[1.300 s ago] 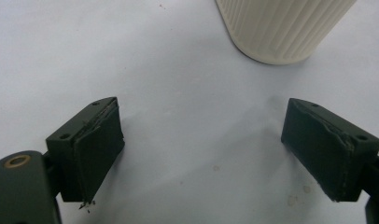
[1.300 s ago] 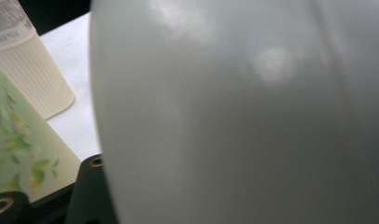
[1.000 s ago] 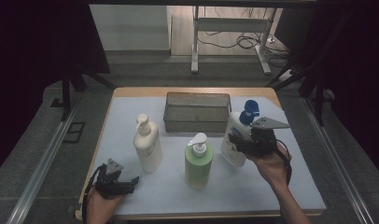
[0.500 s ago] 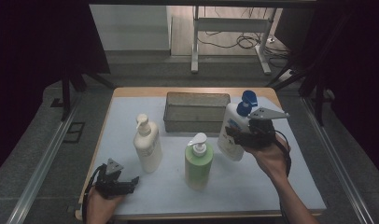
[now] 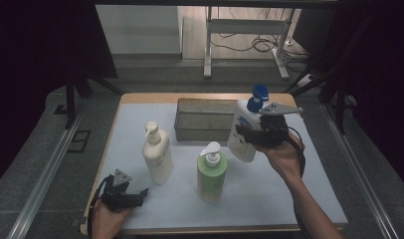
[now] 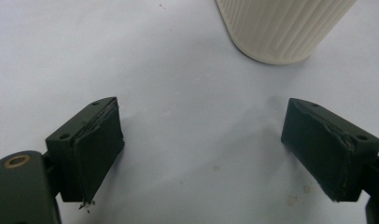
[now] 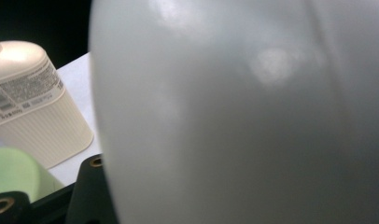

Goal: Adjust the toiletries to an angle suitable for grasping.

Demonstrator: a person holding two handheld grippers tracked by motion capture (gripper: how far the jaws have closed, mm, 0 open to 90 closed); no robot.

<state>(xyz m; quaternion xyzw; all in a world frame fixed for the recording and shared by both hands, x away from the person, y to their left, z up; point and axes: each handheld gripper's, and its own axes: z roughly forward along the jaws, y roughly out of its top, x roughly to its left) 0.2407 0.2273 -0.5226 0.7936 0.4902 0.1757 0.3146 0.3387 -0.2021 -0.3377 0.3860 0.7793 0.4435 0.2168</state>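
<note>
My right gripper [image 5: 251, 133] is shut on a white bottle with a blue cap [image 5: 241, 115], which hangs tilted above the table's right side, just in front of the metal mesh basket [image 5: 190, 130]. In the right gripper view the white bottle [image 7: 248, 112] sits between the jaws, with one black finger [image 7: 92, 196] at its lower left. My left gripper [image 5: 124, 195] rests low at the table's front left corner. Its jaws [image 6: 201, 149] stand wide open over the bare white table surface [image 6: 178, 60], with nothing between them.
A cream pump bottle [image 5: 156, 154] stands left of centre, and its ribbed base [image 6: 281, 28] lies just ahead of my left gripper. A green pump bottle [image 5: 211, 172] stands at the front centre. Both show beside the held bottle: cream bottle [image 7: 33, 112], green bottle [image 7: 10, 172].
My right gripper has raised the white bottle off the table and carried it a little toward the basket. The left gripper has stayed where it was.
</note>
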